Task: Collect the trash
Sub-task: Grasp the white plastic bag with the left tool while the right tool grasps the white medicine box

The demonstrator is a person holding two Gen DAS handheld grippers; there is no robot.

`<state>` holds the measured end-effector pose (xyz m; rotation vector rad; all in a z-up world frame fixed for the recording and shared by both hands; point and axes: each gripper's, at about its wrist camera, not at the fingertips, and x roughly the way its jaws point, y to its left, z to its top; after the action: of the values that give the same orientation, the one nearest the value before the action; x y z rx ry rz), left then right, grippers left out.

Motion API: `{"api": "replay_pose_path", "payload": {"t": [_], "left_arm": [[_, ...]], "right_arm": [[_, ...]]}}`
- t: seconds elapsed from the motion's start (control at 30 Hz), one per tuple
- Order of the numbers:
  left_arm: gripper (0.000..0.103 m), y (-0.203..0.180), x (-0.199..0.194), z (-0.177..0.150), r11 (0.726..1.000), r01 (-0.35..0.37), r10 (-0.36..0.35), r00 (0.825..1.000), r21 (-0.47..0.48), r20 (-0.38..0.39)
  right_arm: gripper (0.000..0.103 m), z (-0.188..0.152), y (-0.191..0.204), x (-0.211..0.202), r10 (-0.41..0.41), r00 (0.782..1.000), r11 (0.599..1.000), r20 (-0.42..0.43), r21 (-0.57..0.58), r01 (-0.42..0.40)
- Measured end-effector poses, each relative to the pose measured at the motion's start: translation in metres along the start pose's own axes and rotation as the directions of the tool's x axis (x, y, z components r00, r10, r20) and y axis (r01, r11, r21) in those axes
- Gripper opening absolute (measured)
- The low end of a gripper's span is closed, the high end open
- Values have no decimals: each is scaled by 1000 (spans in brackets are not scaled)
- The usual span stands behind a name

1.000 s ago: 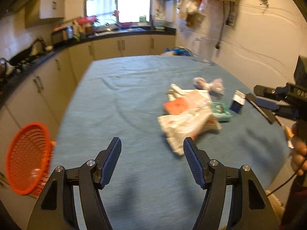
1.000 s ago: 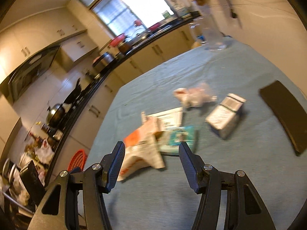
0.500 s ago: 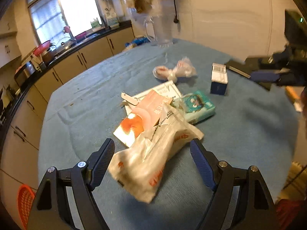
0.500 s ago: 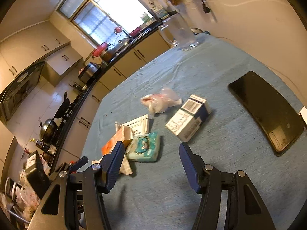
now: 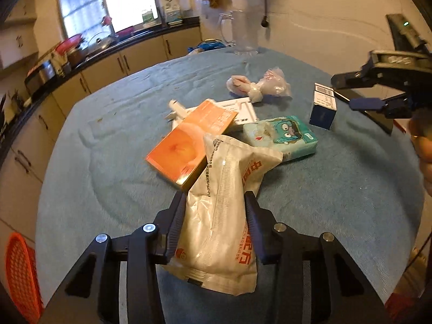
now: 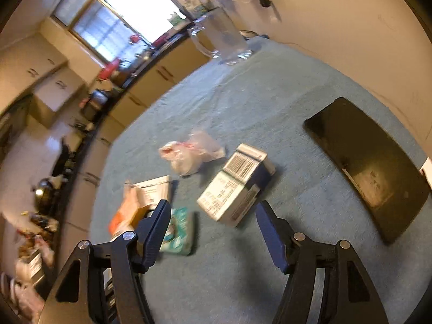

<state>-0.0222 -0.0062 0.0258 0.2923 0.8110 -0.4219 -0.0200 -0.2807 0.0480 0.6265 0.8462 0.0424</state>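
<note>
A white plastic pouch (image 5: 221, 202) with red print lies on the blue tablecloth, resting on an orange box (image 5: 189, 145). My left gripper (image 5: 214, 197) is closing, and its pads press both sides of the pouch. Behind lie a teal tissue pack (image 5: 283, 135), a flat white package (image 5: 243, 110), a crumpled clear bag (image 5: 259, 85) and a blue-and-white carton (image 5: 324, 105). My right gripper (image 6: 213, 205) hovers just short of that carton (image 6: 237, 186). Its jaws are opening with nothing between them. It also shows at the right edge of the left wrist view (image 5: 344, 93).
An orange mesh basket (image 5: 21, 275) stands off the table's left edge. A black slab (image 6: 370, 167) lies at the right by the wall. A glass jug (image 5: 240, 32) stands at the far end. Kitchen counters (image 5: 121, 54) run along the left and back.
My left gripper has come forward and down over the pouch and closed onto it. My right gripper has moved toward the blue-and-white carton, and its jaws have widened.
</note>
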Motion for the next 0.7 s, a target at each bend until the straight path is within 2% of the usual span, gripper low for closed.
{"api": "replay_pose_path", "payload": {"t": [0.07, 0.13, 0.2, 0.4, 0.43, 0.47, 0.6, 0.7], "left_arm": [[41, 6, -6, -5, 999, 20, -20, 1000, -30, 9], [41, 13, -15, -11, 998, 32, -31, 999, -60, 25], [41, 19, -23, -16, 995, 48, -44, 998, -82, 43], [41, 31, -34, -25, 992, 50, -42, 997, -119, 67], [41, 32, -35, -25, 991, 54, -45, 997, -123, 70], [41, 33, -37, -27, 990, 58, -49, 996, -128, 73], [41, 38, -42, -28, 988, 60, -47, 995, -141, 90], [41, 42, -43, -29, 985, 66, -51, 994, -158, 96]], "right_arm": [[71, 4, 2, 8, -29, 1000, 1000, -8, 5, 29], [71, 8, 7, 16, -96, 995, 995, -10, -17, 96], [71, 9, 12, 24, -119, 993, 993, -19, -27, 118], [70, 7, 20, 44, -224, 974, 973, -38, -68, 221], [69, 5, 18, 45, -232, 972, 971, -41, -68, 228], [60, 4, 17, 46, -241, 969, 969, -46, -73, 237], [52, -3, 15, 38, -236, 971, 969, -48, -83, 231], [50, -11, 19, 26, -203, 979, 974, -31, -105, 199]]}}
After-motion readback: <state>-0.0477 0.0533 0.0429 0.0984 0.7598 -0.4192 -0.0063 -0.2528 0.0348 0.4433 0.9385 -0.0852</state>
